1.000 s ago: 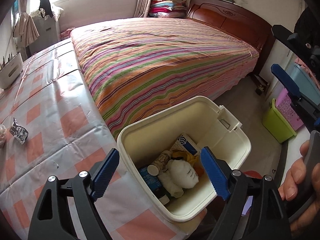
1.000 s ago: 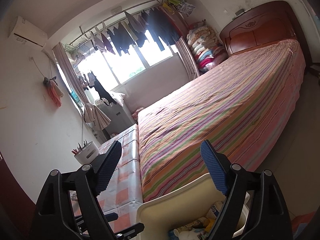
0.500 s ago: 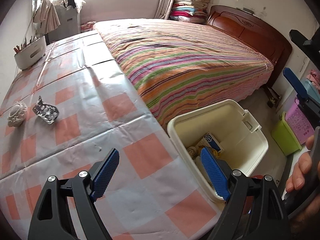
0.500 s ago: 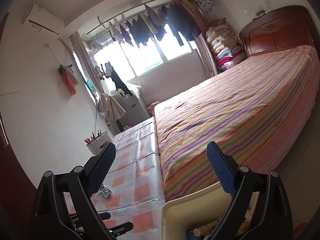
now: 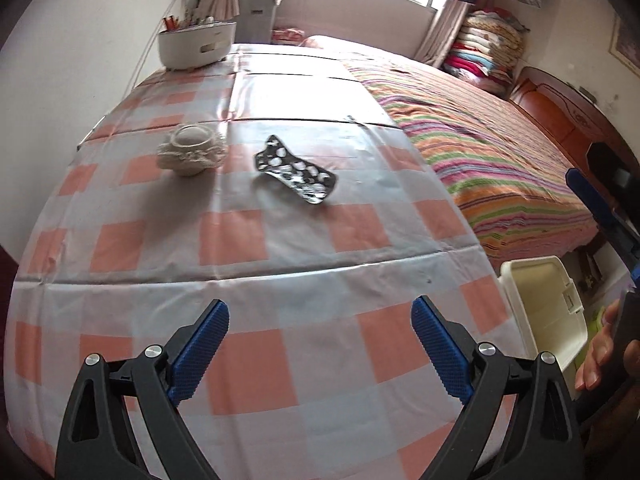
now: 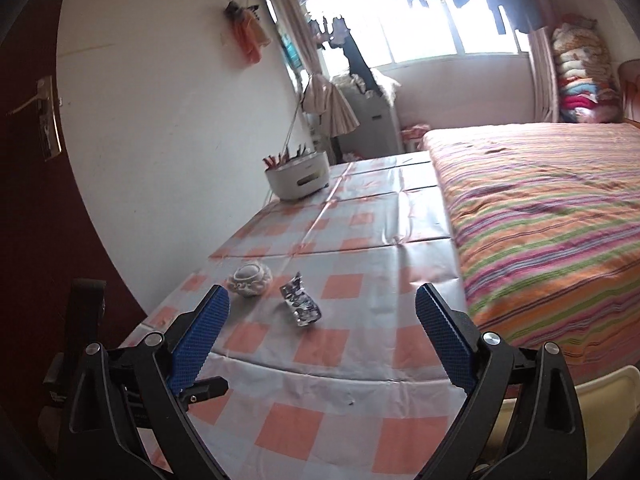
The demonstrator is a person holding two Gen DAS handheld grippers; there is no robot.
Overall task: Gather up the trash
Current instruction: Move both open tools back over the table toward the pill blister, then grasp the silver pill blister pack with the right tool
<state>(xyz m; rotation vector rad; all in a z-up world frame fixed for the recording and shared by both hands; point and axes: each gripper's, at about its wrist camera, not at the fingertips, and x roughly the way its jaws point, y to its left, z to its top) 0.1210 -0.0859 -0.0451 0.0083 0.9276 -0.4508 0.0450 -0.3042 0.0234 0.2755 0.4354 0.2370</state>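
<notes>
The left gripper (image 5: 320, 344) hangs over the checked table (image 5: 280, 240) with its jaws spread wide and nothing between them, having just been opening; the right gripper (image 6: 322, 336) is likewise wide and empty, its jaws also lately opening. Ahead of both, well apart from the pads, lie a crumpled foil blister pack (image 5: 296, 174) and, just beside it on the left, a small crumpled white cup (image 5: 192, 152). The cream bin (image 5: 544, 316) stands off the table's right edge, beside the striped bed (image 5: 480, 140).

Left gripper (image 5: 320, 344) spread, empty, above checked tablecloth (image 5: 240, 240); blister pack (image 5: 295, 175), crumpled cup (image 5: 192, 152) beyond.
</notes>
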